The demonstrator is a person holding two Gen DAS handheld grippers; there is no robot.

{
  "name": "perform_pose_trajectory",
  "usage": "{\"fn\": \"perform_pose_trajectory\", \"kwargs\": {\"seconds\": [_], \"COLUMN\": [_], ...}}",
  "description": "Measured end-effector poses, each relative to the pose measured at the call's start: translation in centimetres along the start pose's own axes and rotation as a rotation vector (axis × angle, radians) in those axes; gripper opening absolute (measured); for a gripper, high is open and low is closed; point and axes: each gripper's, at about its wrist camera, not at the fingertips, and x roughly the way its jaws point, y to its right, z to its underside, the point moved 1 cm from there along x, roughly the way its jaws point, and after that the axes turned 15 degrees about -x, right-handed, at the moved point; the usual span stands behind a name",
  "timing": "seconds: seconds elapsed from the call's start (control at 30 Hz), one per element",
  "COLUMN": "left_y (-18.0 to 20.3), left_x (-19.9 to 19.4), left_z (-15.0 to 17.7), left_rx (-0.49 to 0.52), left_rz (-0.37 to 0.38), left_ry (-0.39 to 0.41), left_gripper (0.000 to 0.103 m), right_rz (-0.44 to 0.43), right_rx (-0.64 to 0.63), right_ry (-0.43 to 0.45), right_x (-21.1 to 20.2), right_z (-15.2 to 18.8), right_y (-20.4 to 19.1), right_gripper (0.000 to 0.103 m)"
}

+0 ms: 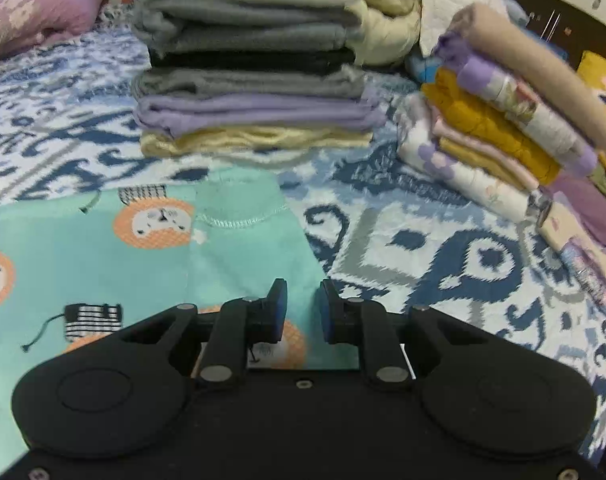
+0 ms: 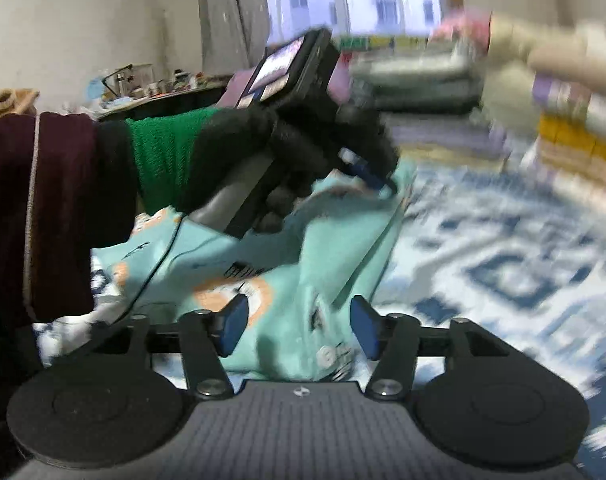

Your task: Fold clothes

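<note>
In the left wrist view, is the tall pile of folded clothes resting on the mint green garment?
No, the tall pile stands on the blue patterned bedspread, behind the mint green garment and apart from it.

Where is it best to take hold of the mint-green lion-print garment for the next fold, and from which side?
Judging by the left wrist view, grip the stitched hem edge of the mint-green lion-print garment. It lies flat on the blue-and-white patterned bedspread, so approach low from the right side, where its border is exposed, sliding one of the left gripper fingers underneath.
</note>
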Motion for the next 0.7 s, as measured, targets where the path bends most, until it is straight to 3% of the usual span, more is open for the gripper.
{"fn": "perform_pose_trajectory", "kwargs": {"seconds": [0.07, 0.13, 0.17, 0.43, 0.57, 0.63, 0.7], "left_y": [0.2, 0.4, 0.3, -1.7, -4.3, -6.5, -8.8], "left_x": [-1.8, -3.4, -4.0, -8.2, -12.3, -14.3, -16.2], "left_z": [0.4, 0.9, 1.3, 4.6, 6.4, 7.0, 7.4], "left_rx": [0.015, 0.018, 0.014, -0.027, -0.142, -0.228, -0.318], "left_rz": [0.008, 0.018, 0.021, -0.013, -0.016, -0.047, -0.086], "left_ry": [0.034, 0.055, 0.061, 0.086, 0.154, 0.186, 0.218], "left_gripper": [0.014, 0.014, 0.014, 0.014, 0.015, 0.022, 0.038], "right_rz": [0.038, 0.011, -0.001, -0.061, -0.089, -0.102, -0.067], "right_rx": [-0.053, -0.087, -0.097, -0.044, -0.008, 0.01, 0.007], "right_ry": [0.069, 0.125, 0.12, 0.034, -0.01, -0.032, 0.007], "right_x": [-0.6, -0.4, 0.4, 2.3, 2.8, 3.0, 1.1], "right_z": [-0.5, -0.8, -0.9, -0.2, 0.2, 0.4, 0.1], "right_y": [-0.3, -0.2, -0.1, 0.3, 0.6, 0.7, 0.7], "right_gripper": [0.055, 0.05, 0.045, 0.043, 0.046, 0.046, 0.052]}}
